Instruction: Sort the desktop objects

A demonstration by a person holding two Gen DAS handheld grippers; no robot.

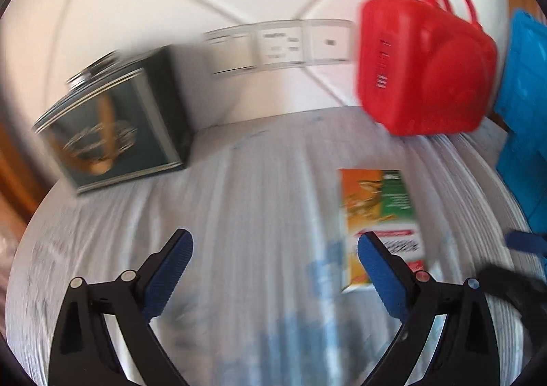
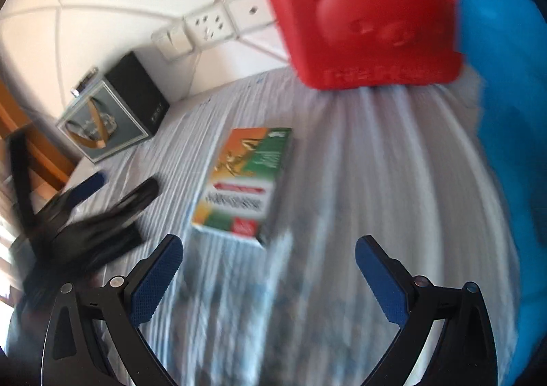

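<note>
Both wide open and empty: left gripper [image 1: 275, 251] and right gripper [image 2: 268, 257]. Flat on the striped cloth [image 2: 359, 153], an orange and green box [image 2: 244, 181], in front of the red case [image 2: 362, 16]. Left of the box, by the wall, a dark tin [image 1: 116, 126]. Right of the case, something blue [image 2: 506, 112].

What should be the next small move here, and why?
Probably lower the open left gripper toward the orange-green box and centre it. The box lies flat on the striped cloth, beside the gripper's right finger rather than between the fingers. Both views are blurred, so go slowly.
</note>
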